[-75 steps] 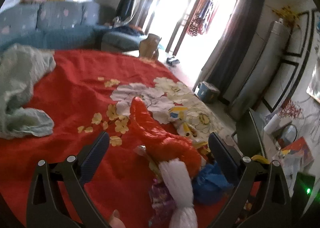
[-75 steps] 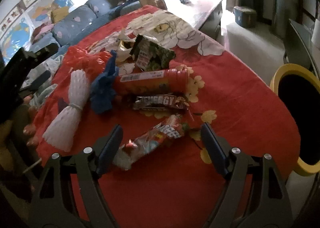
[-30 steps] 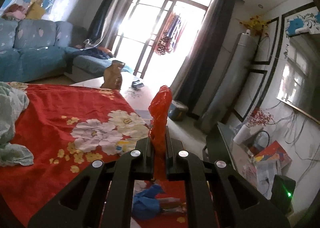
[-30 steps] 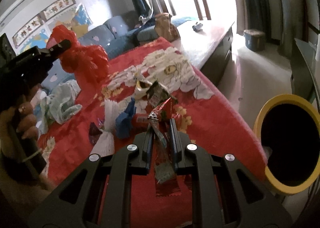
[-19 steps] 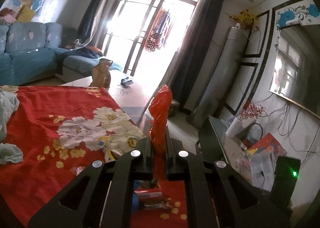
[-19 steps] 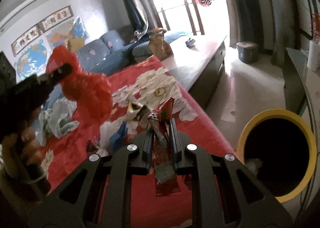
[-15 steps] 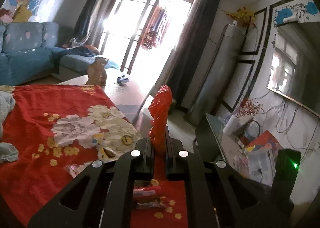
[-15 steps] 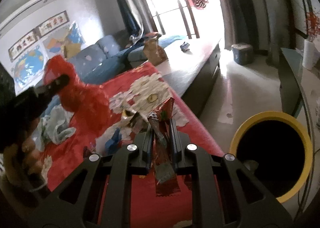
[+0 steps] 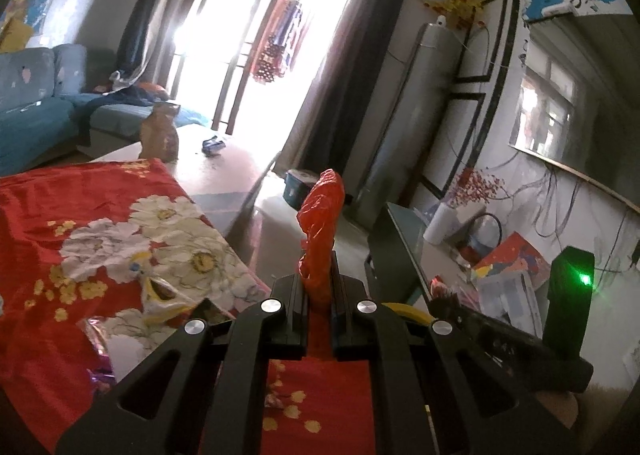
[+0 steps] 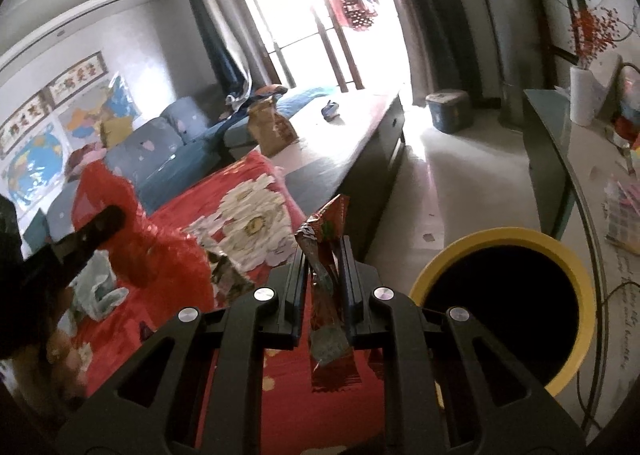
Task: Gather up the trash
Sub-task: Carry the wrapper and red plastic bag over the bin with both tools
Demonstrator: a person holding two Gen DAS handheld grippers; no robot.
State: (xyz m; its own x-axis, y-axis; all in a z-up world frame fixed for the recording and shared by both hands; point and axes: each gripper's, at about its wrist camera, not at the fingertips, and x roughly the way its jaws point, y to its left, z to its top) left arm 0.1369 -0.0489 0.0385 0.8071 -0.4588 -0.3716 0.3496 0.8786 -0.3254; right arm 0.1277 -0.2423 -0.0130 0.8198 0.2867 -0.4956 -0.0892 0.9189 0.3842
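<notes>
The bin [image 10: 502,239] is the landmark: it stands on the floor just off the red cloth's [image 10: 320,407] edge. The right claw [image 10: 325,255], clamped on a wrapper [image 10: 328,319], is nearest, beside its rim. The left claw [image 9: 320,275] pinches a red bag [image 9: 322,207] farther off; its view shows only a sliver of rim, and the bin's inside is dark.

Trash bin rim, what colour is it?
Yellow; the trash bin shows best in the right wrist view.
</notes>
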